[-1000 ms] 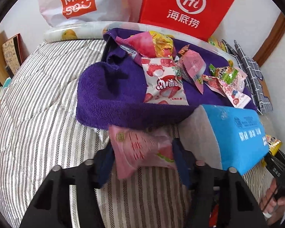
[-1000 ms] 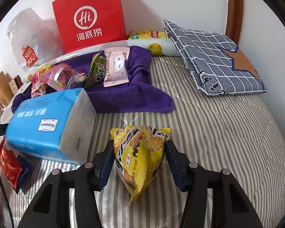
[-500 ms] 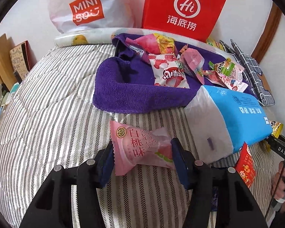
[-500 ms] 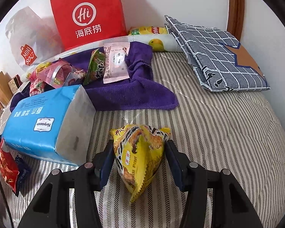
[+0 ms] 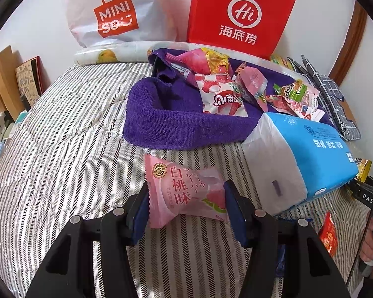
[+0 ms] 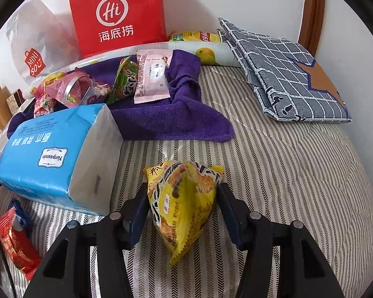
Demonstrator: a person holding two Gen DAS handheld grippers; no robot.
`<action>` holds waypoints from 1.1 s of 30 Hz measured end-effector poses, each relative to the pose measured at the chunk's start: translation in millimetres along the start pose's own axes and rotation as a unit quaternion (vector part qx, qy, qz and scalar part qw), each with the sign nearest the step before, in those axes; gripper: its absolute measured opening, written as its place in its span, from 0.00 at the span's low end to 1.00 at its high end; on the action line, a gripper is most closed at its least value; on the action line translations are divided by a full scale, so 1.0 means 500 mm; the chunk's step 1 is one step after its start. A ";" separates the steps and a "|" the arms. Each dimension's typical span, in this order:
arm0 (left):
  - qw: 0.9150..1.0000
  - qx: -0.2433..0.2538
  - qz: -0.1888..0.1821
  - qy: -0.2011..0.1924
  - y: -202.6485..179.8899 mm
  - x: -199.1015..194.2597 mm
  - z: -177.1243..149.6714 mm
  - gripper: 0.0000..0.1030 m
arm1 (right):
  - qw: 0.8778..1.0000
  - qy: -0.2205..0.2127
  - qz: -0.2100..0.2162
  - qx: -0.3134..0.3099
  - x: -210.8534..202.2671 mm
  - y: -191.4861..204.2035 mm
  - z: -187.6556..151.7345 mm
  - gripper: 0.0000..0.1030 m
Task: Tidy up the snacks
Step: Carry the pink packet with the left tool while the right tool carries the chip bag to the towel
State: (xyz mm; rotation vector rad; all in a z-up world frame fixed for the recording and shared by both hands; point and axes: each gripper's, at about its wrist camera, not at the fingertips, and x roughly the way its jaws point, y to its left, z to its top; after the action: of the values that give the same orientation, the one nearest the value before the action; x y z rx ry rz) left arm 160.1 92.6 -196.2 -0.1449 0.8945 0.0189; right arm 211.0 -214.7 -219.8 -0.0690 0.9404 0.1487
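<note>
My left gripper (image 5: 186, 198) is shut on a pink peach-flavour snack packet (image 5: 184, 191), held above the striped bed in front of the purple towel (image 5: 171, 126). Several snack packets (image 5: 221, 96) lie on that towel. My right gripper (image 6: 184, 198) is shut on a yellow snack packet (image 6: 184, 198), held over the bed in front of the towel's right end (image 6: 176, 121). A green packet (image 6: 125, 79) and a pink packet (image 6: 153, 79) lie on the towel there.
A blue tissue pack (image 5: 305, 159) (image 6: 52, 154) lies between the grippers. A red Hi bag (image 5: 238, 15) and white Miniso bag (image 5: 112, 17) stand against the wall. A folded checked cloth (image 6: 286, 74) lies right. A red packet (image 6: 17, 245) lies low left.
My left gripper has pulled back and up from the towel with the pink packet. My right gripper has barely moved with the yellow packet.
</note>
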 end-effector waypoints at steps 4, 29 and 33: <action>1.000 0.014 0.008 0.004 -0.009 0.003 0.000 0.54 | 1.000 -0.001 0.000 0.002 0.000 -0.001 0.001 0.52; 0.999 0.010 -0.045 -0.017 -0.027 -0.114 -0.006 0.53 | 0.999 -0.035 0.032 0.019 -0.148 0.006 -0.031 0.49; 0.998 0.007 -0.063 -0.017 -0.036 -0.144 -0.009 0.53 | 0.998 -0.055 0.036 0.010 -0.198 0.027 -0.024 0.49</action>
State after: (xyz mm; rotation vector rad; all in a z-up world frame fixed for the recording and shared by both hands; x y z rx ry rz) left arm 112.9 77.4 -140.6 -0.1869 0.8493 -0.1010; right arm 142.0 -212.6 -146.6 -0.0087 0.8348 0.2073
